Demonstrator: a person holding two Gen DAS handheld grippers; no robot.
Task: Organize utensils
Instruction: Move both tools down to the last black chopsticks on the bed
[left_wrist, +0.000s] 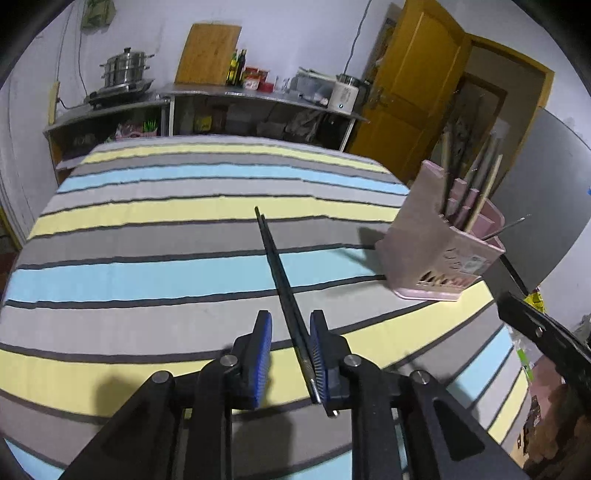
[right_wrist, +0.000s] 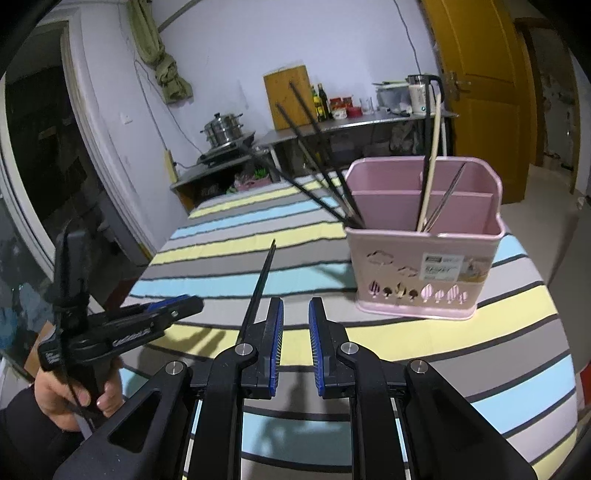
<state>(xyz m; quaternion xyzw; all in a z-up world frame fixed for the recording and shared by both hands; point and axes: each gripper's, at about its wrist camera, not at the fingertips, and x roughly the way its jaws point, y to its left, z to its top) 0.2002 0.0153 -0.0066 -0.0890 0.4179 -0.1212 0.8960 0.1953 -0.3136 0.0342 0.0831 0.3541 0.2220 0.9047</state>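
Left wrist view: the left hand-held gripper (left_wrist: 290, 354) fills the lower middle of the frame, pointing forward and down at the striped cloth (left_wrist: 147, 273).
Left hand-held gripper, state: jaws parted; a pair of black chopsticks (left_wrist: 282, 288) lies against the right blue pad (left_wrist: 318, 354), with a clear gap to the left pad. Whether the pair is still pinched I cannot tell.
Chopsticks, place: running from the lower middle up toward the centre of the frame, tips over a yellow stripe.
Right wrist view: the right hand-held gripper (right_wrist: 295, 343) sits at the lower middle, angled down toward the cloth-covered counter (right_wrist: 424, 343).
Right hand-held gripper, state: jaws a little apart, nothing between the pads.
Left hand: a hand (right_wrist: 74, 391) in a dark sleeve, lower left of the right wrist view, wraps the handle of the left hand-held gripper, which reaches toward the centre.
Pink holder (right_wrist: 424, 240): upright on the cloth, right of centre, holding dark chopsticks, a pale one and metal ones in its compartments.
Holder in the left wrist view: at the right edge (left_wrist: 439, 243), blurred.
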